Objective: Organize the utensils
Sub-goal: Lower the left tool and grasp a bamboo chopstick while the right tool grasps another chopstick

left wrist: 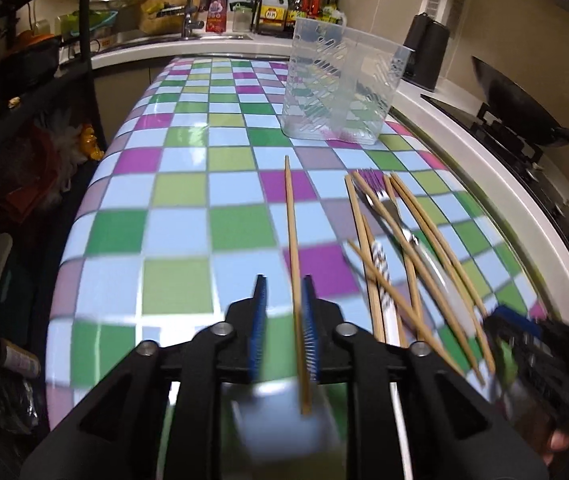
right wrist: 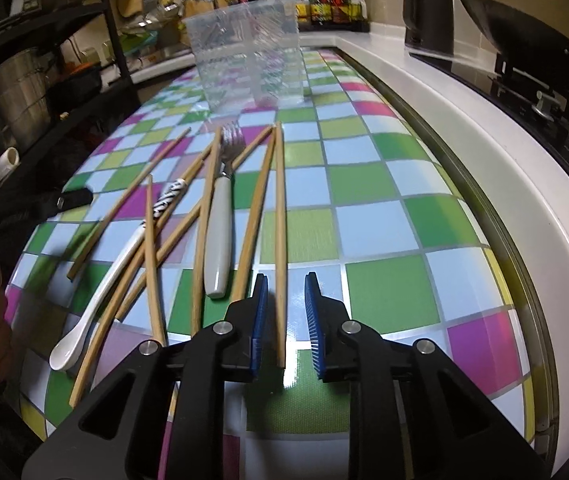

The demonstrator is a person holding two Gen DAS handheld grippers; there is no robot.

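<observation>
A clear plastic utensil holder (left wrist: pixel 340 84) stands at the far end of the checkered table (left wrist: pixel 188 184); it also shows in the right wrist view (right wrist: pixel 246 54). My left gripper (left wrist: pixel 283 286) is open around a single wooden chopstick (left wrist: pixel 293 248), which rests against the right pad. To its right lies a pile of chopsticks (left wrist: pixel 412 248), a fork (left wrist: pixel 388 208) and a white spoon. My right gripper (right wrist: pixel 286 286) is open with a chopstick (right wrist: pixel 280 216) lying between its pads on the table. The fork (right wrist: pixel 220 220), a white spoon (right wrist: pixel 96 300) and several chopsticks (right wrist: pixel 152 256) lie to its left.
A white counter edge (right wrist: pixel 496 152) runs along the table's right side, with a stove and wok (right wrist: pixel 532 36) beyond. A black shelf rack (right wrist: pixel 64 56) stands on the left. A sink and bottles (left wrist: pixel 276 6) sit at the back.
</observation>
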